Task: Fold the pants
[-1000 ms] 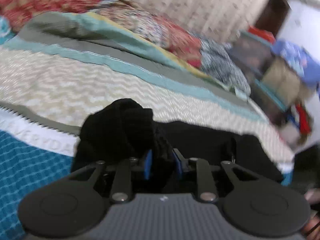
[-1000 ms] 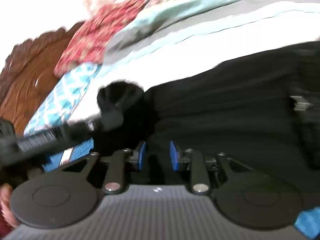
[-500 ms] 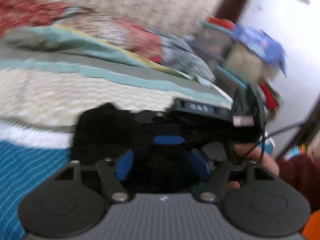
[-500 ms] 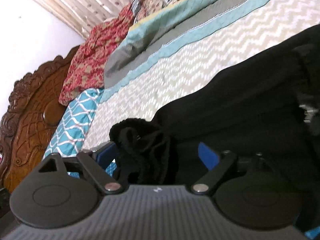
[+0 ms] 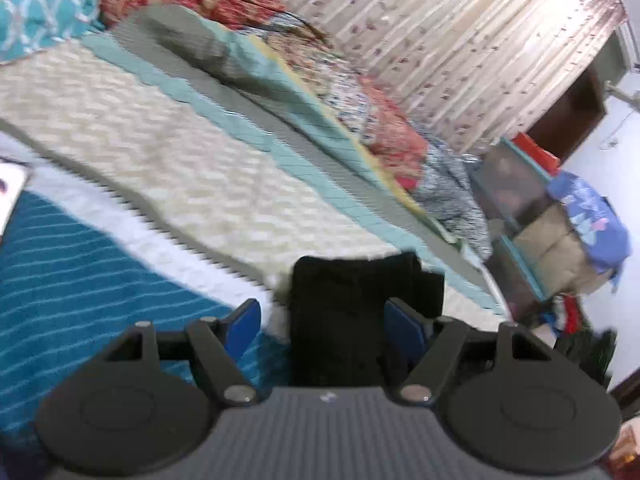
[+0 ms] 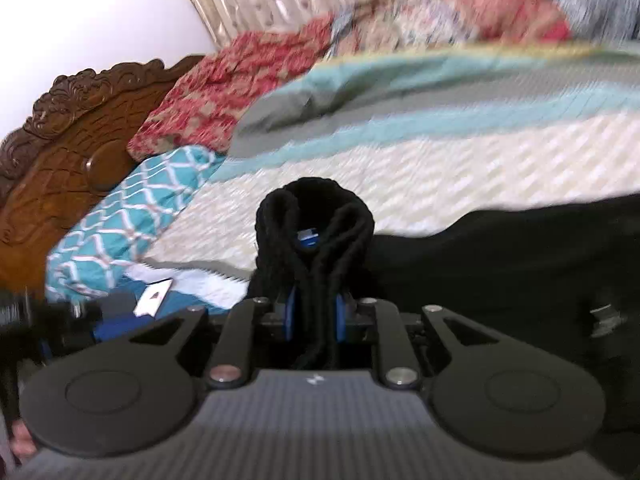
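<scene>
The black pants lie on the bed's chevron quilt. My right gripper is shut on a bunched ribbed end of the pants, which stands up in a loop above the blue pads. In the left wrist view a dark rectangular edge of the pants sits between the spread blue pads of my left gripper, which is open and not holding the cloth.
A teal patterned pillow and a carved wooden headboard are at the left. Red floral bedding lies along the far side. Cluttered shelves with clothes stand past the bed's end. A teal striped sheet covers the near edge.
My right gripper went from open to shut on the bunched end of the pants. My left gripper stays open and has turned its view back over the bed; the other gripper left its view.
</scene>
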### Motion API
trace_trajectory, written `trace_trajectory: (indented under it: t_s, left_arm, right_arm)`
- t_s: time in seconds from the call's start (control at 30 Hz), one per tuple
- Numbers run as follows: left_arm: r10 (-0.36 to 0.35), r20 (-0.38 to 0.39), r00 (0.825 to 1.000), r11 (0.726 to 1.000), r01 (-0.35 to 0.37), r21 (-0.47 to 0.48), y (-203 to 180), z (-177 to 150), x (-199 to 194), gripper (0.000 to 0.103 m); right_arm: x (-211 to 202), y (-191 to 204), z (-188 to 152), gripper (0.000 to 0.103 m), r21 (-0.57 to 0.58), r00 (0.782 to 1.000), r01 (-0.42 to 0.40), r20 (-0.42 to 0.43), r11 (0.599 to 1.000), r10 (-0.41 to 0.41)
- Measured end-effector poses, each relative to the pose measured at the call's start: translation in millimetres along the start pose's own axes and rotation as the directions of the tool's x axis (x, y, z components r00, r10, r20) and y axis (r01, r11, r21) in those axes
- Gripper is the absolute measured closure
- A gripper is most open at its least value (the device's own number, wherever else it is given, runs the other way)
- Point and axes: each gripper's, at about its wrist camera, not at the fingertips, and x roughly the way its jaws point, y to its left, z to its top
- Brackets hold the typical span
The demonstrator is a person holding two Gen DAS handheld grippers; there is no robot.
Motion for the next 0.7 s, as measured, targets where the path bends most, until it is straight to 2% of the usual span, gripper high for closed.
trace_trajectory:
  t_s: [0.1,0.17,0.23,0.3,0.37,0.43,0.5,0.57,0.63,0.7]
  left_arm:
    - [-0.03,-0.033,0.999,0.998,0.032,0.054,-21,5,28,0.034]
    - [-0.037,-0.072,0.997,0.994,0.045,0.104,-35,5,55,0.034]
    - [-0.036,-0.112,0.993,0.99,0.051,0.134,-47,1,77,0.036]
    - [-0.041,-0.16,0.986,0.988,0.065,0.143,-52,-1,101,0.043]
    - [-0.03,-0.2,0.979,0.988,0.06,0.142,-52,-3,123,0.049]
    - [-0.002,-0.224,0.975,0.989,0.034,0.141,-51,-4,143,0.052]
    - [0.054,-0.25,0.967,0.989,-0.017,0.148,-44,-5,165,0.054]
    - [0.106,-0.274,0.956,0.986,-0.064,0.155,-36,-10,185,0.055]
    - [0.129,-0.257,0.958,0.976,-0.078,0.201,-38,-14,190,0.056]
    - [0.174,-0.237,0.956,0.953,-0.102,0.287,-48,-23,192,0.055]
  right_arm:
    - [0,-31,-8,0.076,0.049,0.991,0.131,-0.029,0.99,-0.129]
    - [7,-49,-19,0.056,0.069,0.966,0.251,-0.081,0.966,-0.245]
    - [2,-58,-24,0.048,0.11,0.952,0.305,-0.066,0.946,-0.299]
    - [-16,-61,-21,0.047,0.15,0.954,0.298,0.001,0.943,-0.301]
    - [-37,-55,-17,0.047,0.121,0.949,0.286,0.099,0.951,-0.298]
    - [-47,-47,-17,0.048,0.078,0.956,0.246,0.148,0.966,-0.255]
    - [-42,-44,-18,0.053,0.037,0.975,0.182,0.12,0.983,-0.186]
    - [-31,-43,-23,0.059,0.014,0.986,0.15,0.072,0.989,-0.151]
    - [-12,-48,-27,0.059,0.01,0.989,0.146,0.01,0.989,-0.146]
    - [7,-62,-36,0.058,0.021,0.982,0.172,-0.081,0.985,-0.17]
